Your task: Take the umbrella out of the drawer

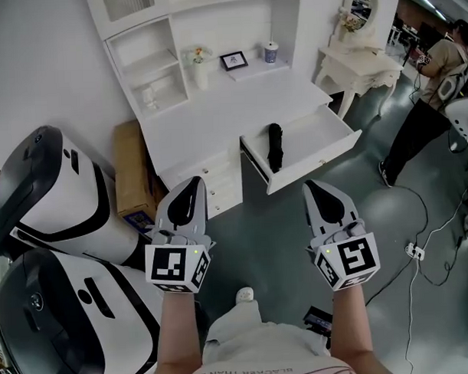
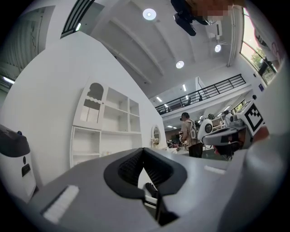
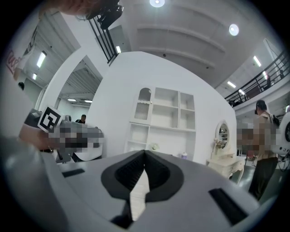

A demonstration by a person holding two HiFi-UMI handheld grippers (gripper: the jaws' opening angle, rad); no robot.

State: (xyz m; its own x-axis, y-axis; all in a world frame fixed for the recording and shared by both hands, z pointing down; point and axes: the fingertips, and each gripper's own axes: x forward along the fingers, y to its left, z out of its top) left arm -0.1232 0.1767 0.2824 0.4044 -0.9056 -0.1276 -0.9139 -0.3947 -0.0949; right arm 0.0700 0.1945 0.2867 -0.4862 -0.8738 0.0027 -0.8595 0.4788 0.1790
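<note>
Umbrella (image 1: 275, 146): black, folded, lying lengthwise in the open drawer (image 1: 318, 169) of the white surface (image 1: 216, 118). Left hand-held gripper (image 1: 192, 182), right hand-held gripper (image 1: 310, 186): jaws closed, holding nothing, near the drawer but apart from it (shirt print (image 1: 248, 373) too small to read).

I see a white desk (image 1: 216, 122) with its drawer (image 1: 318, 133) pulled out. A black umbrella (image 1: 275, 146) lies in the drawer. A small picture (image 1: 233, 60) and a cup (image 1: 271, 52) stand on the desk. A brown box (image 1: 130, 174) sits on the grey floor (image 1: 274, 242).
</note>
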